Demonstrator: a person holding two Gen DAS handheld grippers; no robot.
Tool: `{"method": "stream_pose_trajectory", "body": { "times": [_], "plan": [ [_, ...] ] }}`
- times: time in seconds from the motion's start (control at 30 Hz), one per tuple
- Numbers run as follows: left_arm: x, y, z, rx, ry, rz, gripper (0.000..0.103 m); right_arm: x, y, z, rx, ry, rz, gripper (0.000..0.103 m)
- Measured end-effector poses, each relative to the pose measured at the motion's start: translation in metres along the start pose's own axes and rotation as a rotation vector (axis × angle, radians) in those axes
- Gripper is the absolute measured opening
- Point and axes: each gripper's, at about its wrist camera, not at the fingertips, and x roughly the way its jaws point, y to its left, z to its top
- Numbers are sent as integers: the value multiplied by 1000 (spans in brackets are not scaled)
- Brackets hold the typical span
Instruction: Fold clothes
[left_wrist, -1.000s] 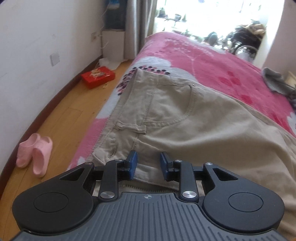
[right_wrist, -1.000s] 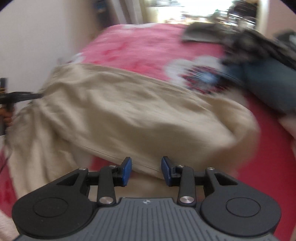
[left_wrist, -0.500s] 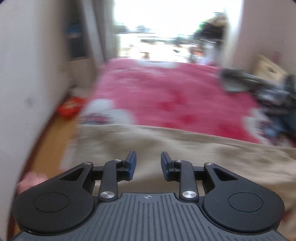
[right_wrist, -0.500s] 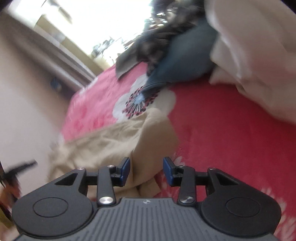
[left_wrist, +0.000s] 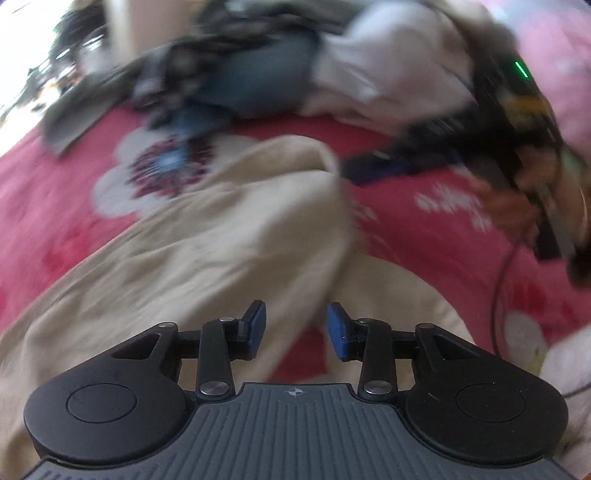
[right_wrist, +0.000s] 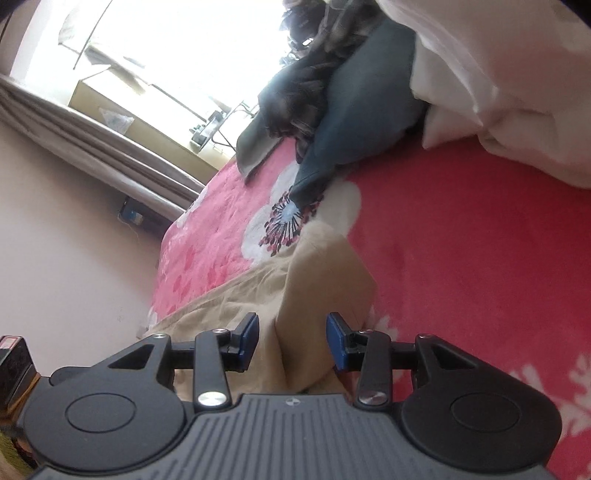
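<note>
Pink-red bedspread (right_wrist: 461, 258) with white flower prints fills both views and serves as the ground on which everything else lies. On it, nearest to me, the beige trousers (left_wrist: 207, 266) lie spread and rumpled, one folded end (right_wrist: 325, 280) reaching toward the large white flower with the dark centre (right_wrist: 291, 218); that flower is my landmark. Beyond the flower, a pile of unfolded clothes (right_wrist: 354, 110) rests on the bedspread: a blue-grey garment touching the flower's far edge, dark patterned fabric above it, and white cloth (right_wrist: 498, 74) to its side. Beside the bed, well past the flower, hang grey curtains (right_wrist: 85, 129) under a bright window. My left gripper (left_wrist: 295, 328) hovers low over the trousers on the near side of the flower, its blue pads (left_wrist: 256, 325) standing wide apart with only beige cloth seen between them and nothing clamped; this view is blurred. My right gripper (right_wrist: 291, 341) sits at the folded end of the trousers, just short of the flower, jaws likewise spread wide, the cloth's fold lying between the blue pads (right_wrist: 338, 341) but not pinched. In the left view my other tool appears as a dark blurred shape (left_wrist: 480, 147) beside the trousers' end, a green light on it, too smeared to read further.
</note>
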Motion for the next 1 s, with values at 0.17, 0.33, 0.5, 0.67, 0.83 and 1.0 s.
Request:
{"method": "stream_pose_trajectory", "body": {
  "times": [0.17, 0.33, 0.5, 0.67, 0.83, 1.0],
  "plan": [
    [30, -20, -6, 66, 40, 2, 52, 15, 9, 7, -89, 12, -50, 43],
    [43, -16, -10, 67, 21, 60, 52, 30, 16, 14, -152, 22, -63, 34],
    [46, -4, -7, 0, 4, 33, 48, 37, 27, 24, -193, -10, -24, 22],
    [40, 5, -5, -45, -35, 55, 35, 45, 37, 29, -223, -35, 17, 15],
    [35, 24, -1, -114, -67, 84, 35, 59, 51, 44, -260, -38, 65, 14],
    [31, 42, 5, -138, -112, 140, 35, 75, 75, 66, -353, -41, 108, 13]
  ]
}}
